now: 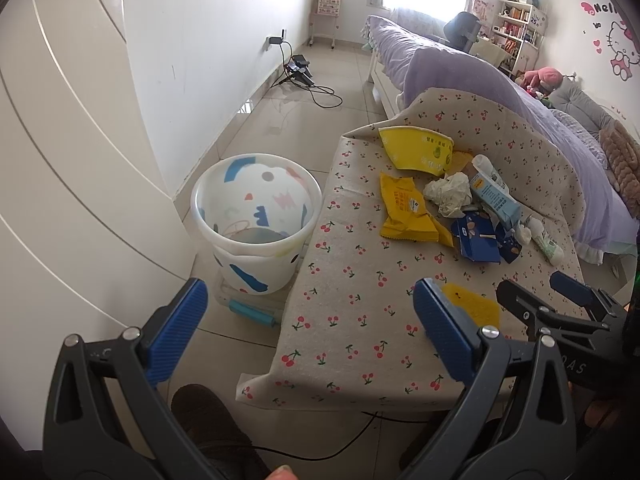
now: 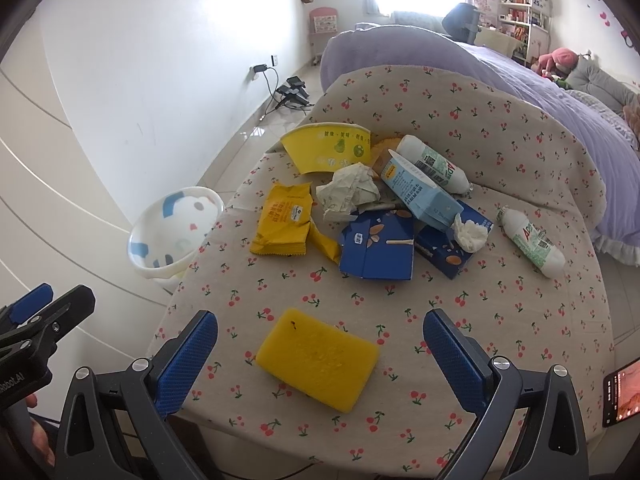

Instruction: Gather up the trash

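Both ribbed blue grippers wide apart, empty, porous yellow sponge (image 2: 318, 364), crumpled tissue (image 2: 348, 192), patterned plastic bin (image 1: 256, 216)

Two white bottles (image 2: 434, 169) (image 2: 532, 242), two blue cartons (image 2: 378, 246) (image 2: 448, 254), two crumpled tissues (image 2: 348, 192) (image 2: 472, 234), one light-blue carton (image 2: 420, 192), one yellow wrapper (image 2: 284, 220), one yellow flattened cup (image 2: 328, 148), one yellow sponge (image 2: 318, 364), one bin (image 2: 176, 236).

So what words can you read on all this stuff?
"Hell", cut off: pink letters by the cat sticker on the wall.
"AD", then blurred: the white bottle at the table's right.
"Robot.AI": the left gripper body.
"OAS": the right gripper body.
Yellow wrapper, yellow paper cup and light blue carton: print too small to read.
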Available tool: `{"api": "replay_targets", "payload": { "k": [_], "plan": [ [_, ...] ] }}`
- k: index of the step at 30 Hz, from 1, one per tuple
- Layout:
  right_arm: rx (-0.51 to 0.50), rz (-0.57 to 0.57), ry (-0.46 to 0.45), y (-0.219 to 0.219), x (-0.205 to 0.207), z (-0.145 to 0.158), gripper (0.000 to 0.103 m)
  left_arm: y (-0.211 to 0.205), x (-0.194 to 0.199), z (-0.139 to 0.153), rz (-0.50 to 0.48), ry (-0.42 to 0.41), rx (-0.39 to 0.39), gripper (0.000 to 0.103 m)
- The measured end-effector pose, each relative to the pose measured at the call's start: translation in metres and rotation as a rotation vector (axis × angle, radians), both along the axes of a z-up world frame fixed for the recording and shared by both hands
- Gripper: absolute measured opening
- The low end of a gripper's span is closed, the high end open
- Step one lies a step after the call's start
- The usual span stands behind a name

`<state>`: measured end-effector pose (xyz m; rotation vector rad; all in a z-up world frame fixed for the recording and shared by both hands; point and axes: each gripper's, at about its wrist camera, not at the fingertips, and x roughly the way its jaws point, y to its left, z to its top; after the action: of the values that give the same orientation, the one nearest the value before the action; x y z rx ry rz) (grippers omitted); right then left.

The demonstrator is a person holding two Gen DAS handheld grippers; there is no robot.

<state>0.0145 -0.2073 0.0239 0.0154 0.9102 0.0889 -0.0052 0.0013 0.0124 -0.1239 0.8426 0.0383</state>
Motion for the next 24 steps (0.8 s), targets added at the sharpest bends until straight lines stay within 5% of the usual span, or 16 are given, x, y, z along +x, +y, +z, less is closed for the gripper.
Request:
{"api": "replay_targets", "payload": {
  "k": [9, 16, 24],
  "plan": [
    [0.009, -0.008, 0.007, -0.010, 0.001, -0.003, 0.103, -0.001, 0.000, -0.003, -0.002, 0.010, 0.005, 0.102],
    [-0.028, 0.089, 0.014, -0.007, 0.002, -0.024, 0.103, 0.001, 0.003, -0.020, -0.044, 0.078, -0.001, 0.102],
    [-0.030, 0.140, 0.137, -0.010, 0.011, -0.068, 0.103, 0.002, 0.001, -0.033, -0.084, 0.104, 0.037, 0.102]
  ]
}}
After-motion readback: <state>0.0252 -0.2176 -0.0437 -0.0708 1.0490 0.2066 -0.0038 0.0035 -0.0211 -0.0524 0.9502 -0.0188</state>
